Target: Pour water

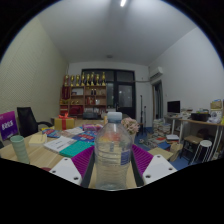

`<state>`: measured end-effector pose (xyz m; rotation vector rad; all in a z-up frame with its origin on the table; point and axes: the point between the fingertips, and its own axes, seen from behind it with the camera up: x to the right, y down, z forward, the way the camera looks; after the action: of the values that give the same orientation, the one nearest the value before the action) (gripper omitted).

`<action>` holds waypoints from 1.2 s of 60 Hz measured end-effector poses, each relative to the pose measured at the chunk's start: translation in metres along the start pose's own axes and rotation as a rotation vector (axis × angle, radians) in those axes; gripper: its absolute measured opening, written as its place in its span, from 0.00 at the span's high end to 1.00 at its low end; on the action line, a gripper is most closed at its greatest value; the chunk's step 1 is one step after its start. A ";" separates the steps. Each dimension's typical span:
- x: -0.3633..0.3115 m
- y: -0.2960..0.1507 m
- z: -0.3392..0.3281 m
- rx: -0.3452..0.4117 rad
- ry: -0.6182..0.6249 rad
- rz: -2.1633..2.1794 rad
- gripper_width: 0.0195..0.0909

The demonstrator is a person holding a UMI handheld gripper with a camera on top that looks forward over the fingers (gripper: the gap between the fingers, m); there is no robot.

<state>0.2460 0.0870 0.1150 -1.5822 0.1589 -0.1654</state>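
Water bottle (112, 152), clear plastic with a pale cap, stands upright between the two fingers of the gripper (113, 160), its body filling the space from one magenta pad (84, 160) to the other. The pads lie close against its sides, so the gripper appears closed on the bottle, though where its base sits is hidden from this angle. Beneath and around it stretches a light wooden tabletop (40, 156) crowded with things: a pale green cup (20, 148) stands off to the left of the fingers, an open book or stack of papers (60, 143) lies just beyond the left finger, and a purple box (8, 125) stands farther left. Beyond the bottle the room opens out, with a wooden shelf (85, 92) of small objects against the far wall, a dark doorway (125, 95) beside it, and a desk with a monitor (174, 106) at the right.
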 end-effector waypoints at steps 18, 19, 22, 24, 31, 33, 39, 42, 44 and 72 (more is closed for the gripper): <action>-0.017 -0.010 -0.001 0.002 -0.003 -0.134 0.57; -0.020 -0.016 -0.002 0.006 -0.005 -0.169 0.57; -0.033 -0.035 -0.006 0.024 -0.011 -0.300 0.57; -0.044 -0.052 -0.009 0.040 -0.013 -0.406 0.57; -0.099 -0.099 -0.015 0.130 0.010 -0.830 0.57; -0.118 -0.109 -0.019 0.159 0.010 -0.964 0.57; -0.176 -0.121 -0.028 0.252 -0.008 -1.379 0.57; -0.205 -0.119 -0.035 0.300 -0.008 -1.581 0.57; -0.223 -0.116 -0.038 0.336 -0.004 -1.698 0.56; -0.305 -0.082 -0.028 0.401 -0.077 -2.395 0.56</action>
<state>-0.0586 0.1235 0.1955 -0.5545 -1.7716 -1.7639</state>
